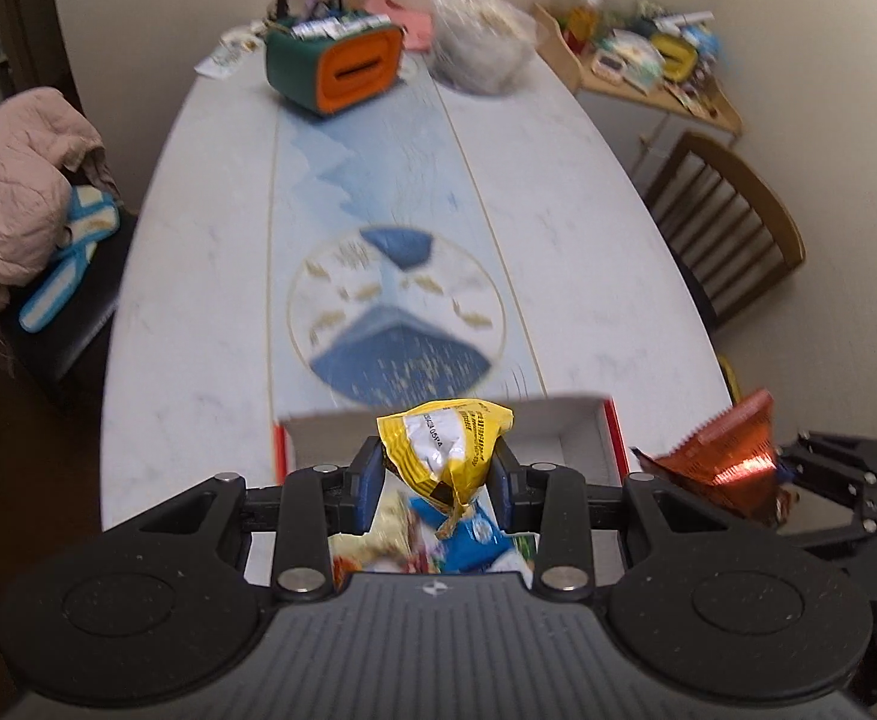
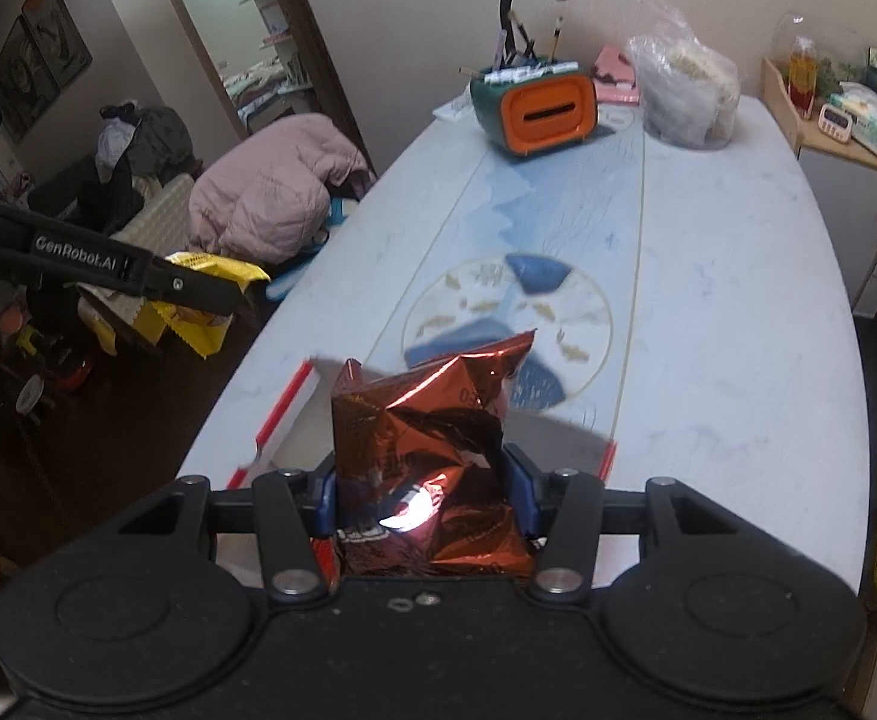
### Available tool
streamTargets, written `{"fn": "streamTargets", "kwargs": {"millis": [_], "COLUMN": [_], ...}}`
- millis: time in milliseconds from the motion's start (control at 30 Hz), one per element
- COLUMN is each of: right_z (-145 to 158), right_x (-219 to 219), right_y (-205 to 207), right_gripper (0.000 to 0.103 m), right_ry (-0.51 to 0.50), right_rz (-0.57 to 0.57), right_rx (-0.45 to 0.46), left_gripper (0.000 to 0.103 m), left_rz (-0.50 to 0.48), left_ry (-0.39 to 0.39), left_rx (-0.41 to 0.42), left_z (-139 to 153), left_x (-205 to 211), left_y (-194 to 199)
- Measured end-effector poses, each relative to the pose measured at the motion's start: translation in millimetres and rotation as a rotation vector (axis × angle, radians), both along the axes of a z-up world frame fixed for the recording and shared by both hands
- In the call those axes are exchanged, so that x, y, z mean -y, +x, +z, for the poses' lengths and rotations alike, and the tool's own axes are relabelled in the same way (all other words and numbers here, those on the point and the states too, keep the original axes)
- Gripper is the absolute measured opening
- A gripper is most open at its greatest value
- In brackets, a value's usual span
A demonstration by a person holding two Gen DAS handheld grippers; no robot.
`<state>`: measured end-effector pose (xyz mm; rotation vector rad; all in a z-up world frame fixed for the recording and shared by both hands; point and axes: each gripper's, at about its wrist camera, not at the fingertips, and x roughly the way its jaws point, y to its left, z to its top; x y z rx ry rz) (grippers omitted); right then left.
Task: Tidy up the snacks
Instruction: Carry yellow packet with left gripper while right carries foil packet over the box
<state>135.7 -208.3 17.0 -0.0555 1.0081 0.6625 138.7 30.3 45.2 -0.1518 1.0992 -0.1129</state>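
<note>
A yellow snack packet (image 1: 447, 450) was clamped between the blue pads of the left gripper (image 1: 438, 474), held in the air above an open cardboard box (image 1: 582, 420) with red edges, near the table's front edge at about six o'clock in the left wrist view. More wrapped snacks (image 1: 438, 540), blue and pale, were seen lying in the box just below the packet. A copper-red foil bag (image 2: 432, 468) was gripped in the same way by the right gripper (image 2: 423, 489), its crumpled top standing up past the fingertips; in the left wrist view it was seen at three o'clock of the yellow packet, apart from it. The box was set on a pale table (image 1: 558, 192) printed with a blue round motif (image 1: 396, 312). At twelve o'clock, toward the far end, a green and orange holder (image 1: 333, 63) stuffed with pens was found, with a clear plastic bag (image 1: 480, 42) at its right. A pink jacket (image 1: 12, 192) was draped over a seat at nine o'clock, and a wooden chair (image 1: 732, 222) was placed at two o'clock.
</note>
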Motion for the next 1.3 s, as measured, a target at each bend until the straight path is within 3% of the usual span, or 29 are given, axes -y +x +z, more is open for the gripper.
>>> {"fn": "streamTargets", "kwargs": {"millis": [267,500,867,1300], "right_z": [-30.0,-67.6,-109.5,-138.2], "right_x": [-11.0,-18.6,-26.7,-35.3], "right_y": [-19.5,-33.8,-38.3,-42.4], "right_gripper": [0.050,0.050,0.050,0.050], "right_ry": [-0.061,-0.145,-0.215,-0.285], "right_rz": [0.022,0.037,0.046,0.050], "right_rx": [-0.030,-0.049,-0.070,-0.050], "left_gripper": [0.035,0.035,0.035,0.035], "left_rz": [-0.067,-0.101,-0.142,-0.140], "left_ry": [0.015,0.071,0.120,0.140], "left_rx": [-0.085,-0.110,-0.132,-0.172], "left_z": [-51.0,-90.7,-136.5,-179.3], "left_x": [28.0,52.3,72.0,75.8], "left_y": [-16.4,-25.7,-27.6,-28.1]}}
